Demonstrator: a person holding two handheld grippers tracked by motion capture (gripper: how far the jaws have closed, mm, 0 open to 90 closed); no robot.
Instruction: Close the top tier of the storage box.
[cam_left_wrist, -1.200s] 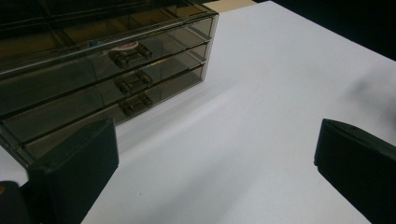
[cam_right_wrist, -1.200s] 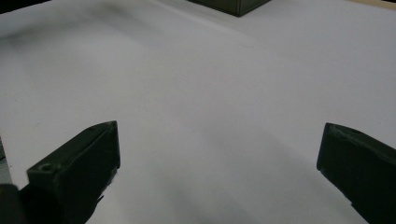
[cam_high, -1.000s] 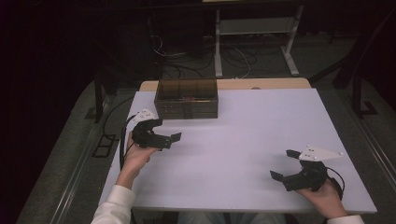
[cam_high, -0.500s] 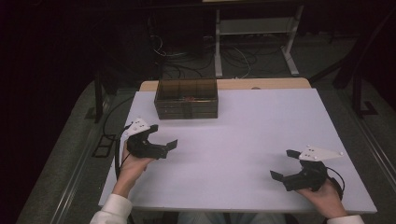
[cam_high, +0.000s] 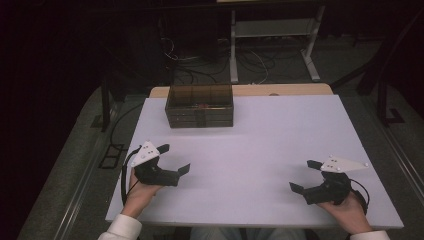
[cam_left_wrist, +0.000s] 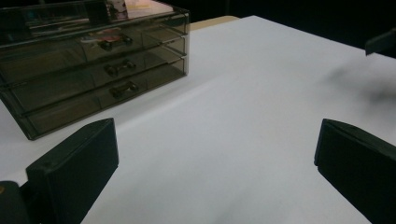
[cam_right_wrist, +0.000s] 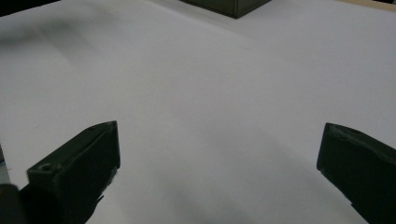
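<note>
Two hand-held grippers rest wide open and empty over a white table (cam_high: 260, 135), well apart from each other and from the only object on it, a smoked-plastic drawer unit (cam_high: 200, 106) standing at the far edge. The left gripper (cam_high: 175, 161), which a second ago hovered nearer the unit, has drawn back toward the person's side and now sits low by the near-left corner, its jaws spread with nothing between them. The right gripper (cam_high: 306, 176) has kept its place near the near-right corner, likewise released and holding nothing. From the left gripper view, the unit (cam_left_wrist: 93, 70) shows three stacked drawers, each with a small dark handle on its front; all three appear closed, and something reddish lies in or on the top level, too dim to identify. The right gripper view takes in bare tabletop (cam_right_wrist: 210, 93) between its open jaws, with a corner of the unit (cam_right_wrist: 229, 6) at the top of the frame. The retreat of the left hand suggests the work at the drawers has either finished or paused: neither tool is touching the unit, and any further handling would call for a fresh reach across the table.
</note>
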